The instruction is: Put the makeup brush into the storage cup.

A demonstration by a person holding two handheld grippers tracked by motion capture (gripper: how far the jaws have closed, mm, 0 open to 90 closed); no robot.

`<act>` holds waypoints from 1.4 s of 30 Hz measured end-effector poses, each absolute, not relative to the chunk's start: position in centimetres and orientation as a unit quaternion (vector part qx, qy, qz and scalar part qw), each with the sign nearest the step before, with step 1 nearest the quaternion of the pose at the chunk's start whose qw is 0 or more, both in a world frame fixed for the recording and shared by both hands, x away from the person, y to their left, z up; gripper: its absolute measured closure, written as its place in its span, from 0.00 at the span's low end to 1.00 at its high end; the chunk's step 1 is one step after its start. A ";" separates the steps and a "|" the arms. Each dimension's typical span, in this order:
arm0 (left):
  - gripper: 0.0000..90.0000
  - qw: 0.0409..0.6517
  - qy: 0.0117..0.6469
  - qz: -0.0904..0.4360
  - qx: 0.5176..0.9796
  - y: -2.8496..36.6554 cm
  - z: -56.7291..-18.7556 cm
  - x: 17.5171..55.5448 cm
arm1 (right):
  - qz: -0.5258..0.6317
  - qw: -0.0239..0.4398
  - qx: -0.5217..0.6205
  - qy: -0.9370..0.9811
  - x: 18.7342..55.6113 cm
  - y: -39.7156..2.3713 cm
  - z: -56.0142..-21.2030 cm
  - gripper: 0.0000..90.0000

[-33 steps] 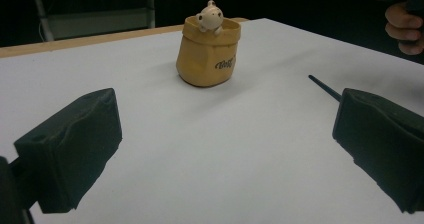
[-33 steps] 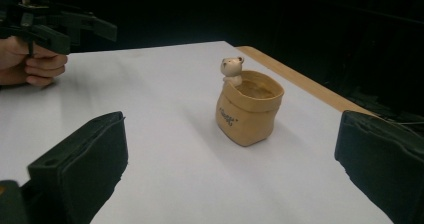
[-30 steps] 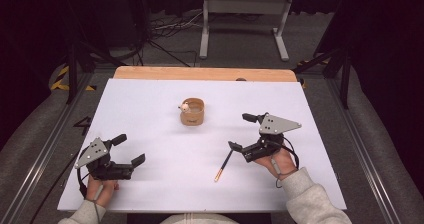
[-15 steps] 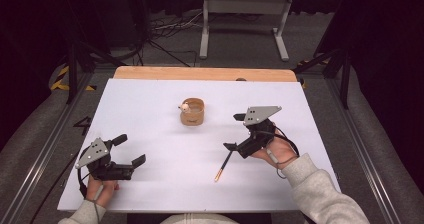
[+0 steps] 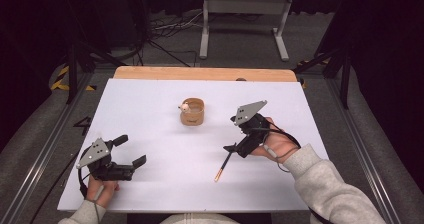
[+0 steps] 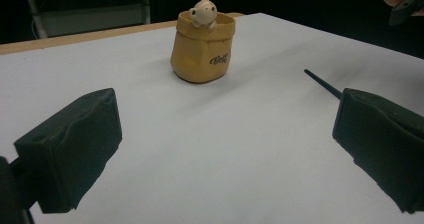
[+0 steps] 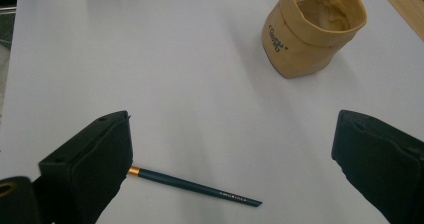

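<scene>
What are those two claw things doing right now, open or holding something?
Left gripper: open, holding nothing.
Right gripper: open, holding nothing, over the pencil on the table.

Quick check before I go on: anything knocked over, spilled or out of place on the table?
Nothing stands out. The tan cup stands upright with its small figure on the rim, and the pencil lies flat on the white table, whole, below the open right gripper.
</scene>
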State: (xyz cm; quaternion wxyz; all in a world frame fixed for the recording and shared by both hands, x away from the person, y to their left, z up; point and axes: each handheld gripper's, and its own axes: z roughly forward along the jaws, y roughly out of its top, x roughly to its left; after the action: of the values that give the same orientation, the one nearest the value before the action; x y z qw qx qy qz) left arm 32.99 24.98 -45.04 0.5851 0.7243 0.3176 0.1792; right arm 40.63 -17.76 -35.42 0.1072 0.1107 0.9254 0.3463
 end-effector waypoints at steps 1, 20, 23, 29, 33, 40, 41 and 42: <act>0.00 0.585 0.317 0.179 0.725 25.0 -45.0 33.0 | 0.343 0.105 0.110 0.927 40.7 -17.6 -35.3 0.04; 0.00 0.566 0.315 0.164 0.744 24.5 -45.2 33.3 | 0.272 0.058 0.095 0.956 41.7 -15.7 -35.5 0.04; 0.00 0.565 0.312 0.165 0.746 24.4 -45.2 33.2 | 0.264 0.054 0.092 0.958 41.8 -15.5 -35.8 0.04; 0.00 0.566 0.313 0.168 0.744 24.4 -45.2 33.2 | 0.245 0.045 0.085 0.965 42.0 -15.1 -36.6 0.04; 0.00 0.565 0.320 0.166 0.742 24.5 -45.2 33.3 | 0.235 0.039 0.082 0.968 41.9 -14.8 -37.2 0.04; 0.00 0.546 0.326 0.197 0.746 24.5 -44.8 33.1 | 0.217 0.027 0.073 0.973 41.7 -14.2 -38.6 0.04; 0.00 0.540 0.327 0.204 0.748 24.4 -44.7 33.0 | 0.213 0.023 0.071 0.974 41.7 -14.2 -38.8 0.04; 0.00 0.539 0.328 0.205 0.748 24.3 -44.6 33.0 | 0.208 0.021 0.076 0.975 41.7 -14.1 -39.0 0.04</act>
State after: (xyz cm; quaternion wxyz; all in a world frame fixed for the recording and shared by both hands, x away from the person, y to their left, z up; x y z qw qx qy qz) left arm 33.00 24.32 -44.63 0.5390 0.7481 0.3281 0.2054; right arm 41.70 -14.15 -38.98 0.0208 0.0759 0.9749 0.2084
